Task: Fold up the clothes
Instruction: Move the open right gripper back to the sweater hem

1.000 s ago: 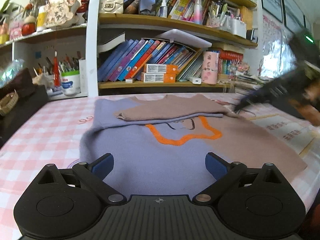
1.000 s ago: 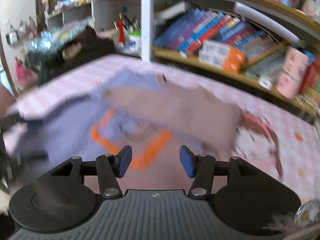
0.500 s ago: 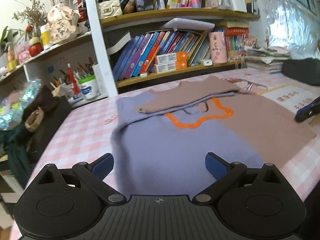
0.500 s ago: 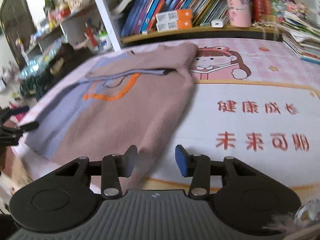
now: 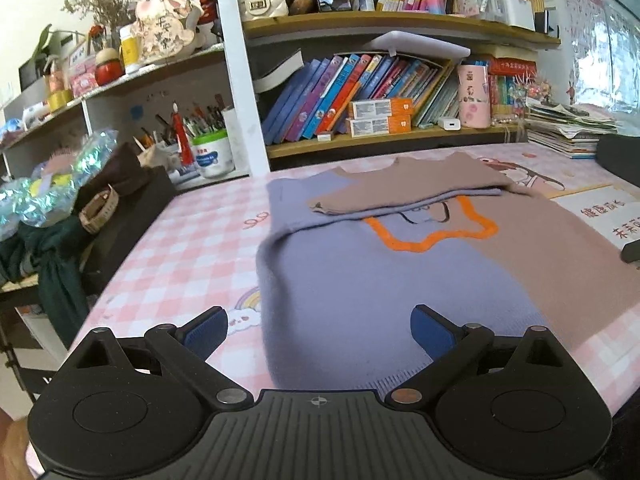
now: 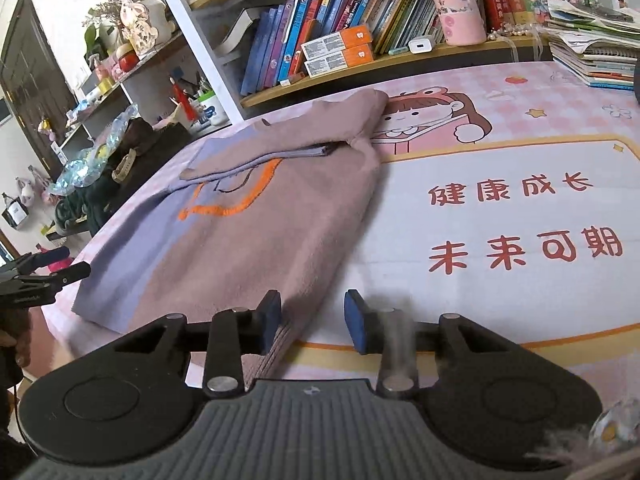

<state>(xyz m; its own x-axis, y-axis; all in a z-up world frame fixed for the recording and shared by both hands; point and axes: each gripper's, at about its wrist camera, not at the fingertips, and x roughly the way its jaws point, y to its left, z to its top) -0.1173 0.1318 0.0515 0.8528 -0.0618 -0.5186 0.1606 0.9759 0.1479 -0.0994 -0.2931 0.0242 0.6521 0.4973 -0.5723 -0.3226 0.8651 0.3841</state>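
So the big change from a second ago: the right gripper point(image 6: 312, 316) was up over the middle of the sweater point(image 5: 400, 264) in a blurry swing, and now it's dropped down to the near right corner of the hem, while the left gripper point(image 5: 319, 330) has barely shifted and sits at the near left part of the hem. The right jaws are closing at this moment, with the brown hem edge sitting just inside the left pad and the rest of the gap over the mat, and I don't think the pads are pressing on the cloth yet. The left jaws are spread wide, nothing pinched, lilac knit showing between them. To me that reads as the sleeve fold being done and both hands lining up on the bottom edge for the next fold, probably lifting the hem up toward the collar. The sweater itself lies flat on the pink checked surface point(image 5: 192, 248), in front of the bookshelf point(image 5: 360, 96): half lilac, half dusty brown, with an orange outlined shape on the chest. The brown sleeve is already folded across the top over a lilac layer, fairly neat. It looks soft and floppy, so a one-corner grab could drag it crooked.
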